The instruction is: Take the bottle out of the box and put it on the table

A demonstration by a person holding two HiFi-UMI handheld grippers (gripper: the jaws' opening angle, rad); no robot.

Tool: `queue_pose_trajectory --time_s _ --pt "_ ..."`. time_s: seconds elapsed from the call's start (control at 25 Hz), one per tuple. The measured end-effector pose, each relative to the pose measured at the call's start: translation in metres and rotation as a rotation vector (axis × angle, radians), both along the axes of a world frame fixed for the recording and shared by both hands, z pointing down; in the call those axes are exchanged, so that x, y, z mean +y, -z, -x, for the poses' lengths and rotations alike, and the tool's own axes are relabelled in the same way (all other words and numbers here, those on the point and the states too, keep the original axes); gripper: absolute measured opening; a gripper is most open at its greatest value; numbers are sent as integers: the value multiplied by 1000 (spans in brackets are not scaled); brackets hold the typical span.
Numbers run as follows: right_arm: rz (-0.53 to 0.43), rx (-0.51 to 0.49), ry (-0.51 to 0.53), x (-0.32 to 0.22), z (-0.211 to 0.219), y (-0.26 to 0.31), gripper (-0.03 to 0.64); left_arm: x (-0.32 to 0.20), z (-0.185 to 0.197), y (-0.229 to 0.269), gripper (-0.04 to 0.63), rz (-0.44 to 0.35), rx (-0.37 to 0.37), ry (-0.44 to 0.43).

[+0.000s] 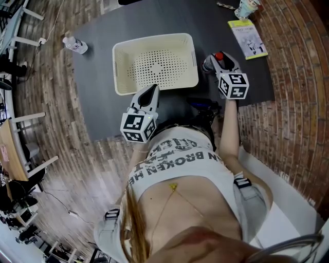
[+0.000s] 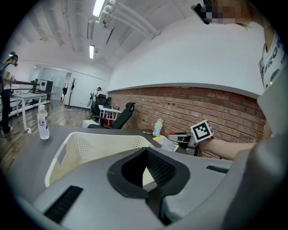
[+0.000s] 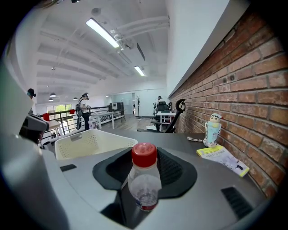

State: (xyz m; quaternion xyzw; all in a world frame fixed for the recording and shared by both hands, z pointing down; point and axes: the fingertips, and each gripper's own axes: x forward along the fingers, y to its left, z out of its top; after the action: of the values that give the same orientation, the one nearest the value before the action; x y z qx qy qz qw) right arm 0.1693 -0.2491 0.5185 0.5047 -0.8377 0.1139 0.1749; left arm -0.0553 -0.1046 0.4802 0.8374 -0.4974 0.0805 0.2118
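Grippers first, from the head view: the left gripper [image 1: 152, 90] is pointing at the near rim of the box [image 1: 119, 61], with its jaws pressed together. The right gripper [image 1: 214, 60] is hanging just right of the box, over the dark table [image 1: 92, 97], and is pinching the bottle [image 1: 219, 55] (only its red cap is showing from above). The bottle is therefore sitting outside the box, beside its right wall. Whether its base is touching the table cannot be told. A second bottle [image 1: 75, 44] is lying near the table's far left corner, well apart from the box. A booklet [image 1: 248, 37] and a small figurine [image 1: 248, 7] are resting at the far right.

Moving to the left gripper view: the jaws are meeting along their seam, with nothing between the pads. The pale perforated box [image 2: 85, 146] is filling the space just ahead. The second bottle [image 2: 42, 122] is showing far off to the left.

Moving to the right gripper view: the jaws are spreading wide around the clear bottle [image 3: 144, 182] and pressing on its sides. The bottle is standing upright between them, red cap on top. The box [image 3: 90, 141] is sitting ahead and to the left, and the booklet [image 3: 222, 159] and figurine [image 3: 212, 129] are sitting on the right by the brick wall.
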Motion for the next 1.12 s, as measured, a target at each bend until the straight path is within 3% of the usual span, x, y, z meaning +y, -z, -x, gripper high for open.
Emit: queue_pose_trajectory --time_s 0.36,0.6,1.12 --pt "12 -20 -14 0 -1 0 160 0 2 0 5 -1 2 -1" --pt "27 5 -23 10 -3 1 206 -1 5 2 5 -4 2 3" --pt "88 37 -53 37 -16 -4 209 -1 12 0 5 -2 5 15"
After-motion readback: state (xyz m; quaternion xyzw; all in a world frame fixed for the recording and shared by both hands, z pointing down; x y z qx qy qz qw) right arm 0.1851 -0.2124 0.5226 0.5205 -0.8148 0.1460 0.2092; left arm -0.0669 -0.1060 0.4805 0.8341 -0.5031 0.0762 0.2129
